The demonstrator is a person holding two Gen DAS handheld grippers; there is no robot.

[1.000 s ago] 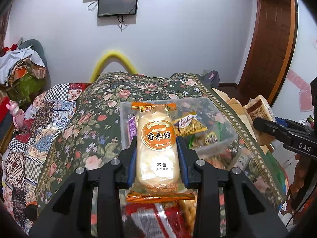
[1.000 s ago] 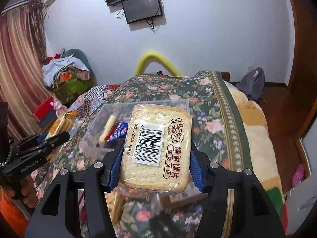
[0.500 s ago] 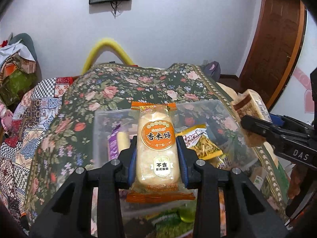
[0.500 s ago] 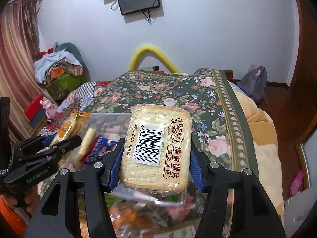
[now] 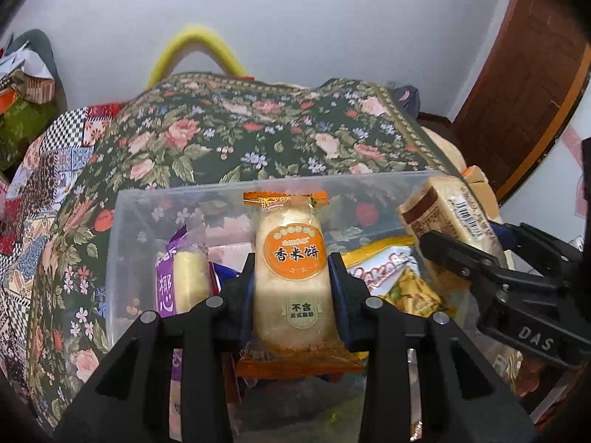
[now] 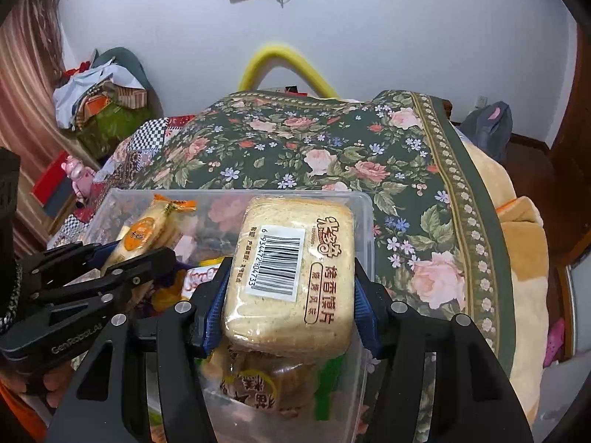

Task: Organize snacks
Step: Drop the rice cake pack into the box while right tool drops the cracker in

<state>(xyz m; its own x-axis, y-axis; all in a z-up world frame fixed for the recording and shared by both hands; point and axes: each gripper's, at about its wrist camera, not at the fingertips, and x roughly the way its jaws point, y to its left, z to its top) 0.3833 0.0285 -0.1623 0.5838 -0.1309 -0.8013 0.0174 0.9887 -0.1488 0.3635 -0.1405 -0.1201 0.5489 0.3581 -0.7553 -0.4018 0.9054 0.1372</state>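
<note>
My left gripper (image 5: pixel 291 277) is shut on an orange-labelled rice cracker pack (image 5: pixel 290 269) and holds it over the middle of a clear plastic box (image 5: pixel 147 199). My right gripper (image 6: pixel 290 288) is shut on a toasted bread slice pack (image 6: pixel 295 277) with a barcode, held over the box's right part (image 6: pixel 365 214). Each gripper shows in the other's view: the right one (image 5: pixel 461 251) at the right, the left one (image 6: pixel 133 254) at the left. The box holds several snack packs, among them a purple one (image 5: pixel 173 280) and a yellow one (image 5: pixel 399 280).
The box sits on a bed with a dark floral blanket (image 5: pixel 258 133). A yellow curved bar (image 5: pixel 195 48) stands at the far end. A pile of clothes (image 6: pixel 103 99) lies at the left, a brown door (image 5: pixel 535 85) at the right.
Both grippers have moved forward and down with their packs. They now hang over the box; the box looks closer and larger.
</note>
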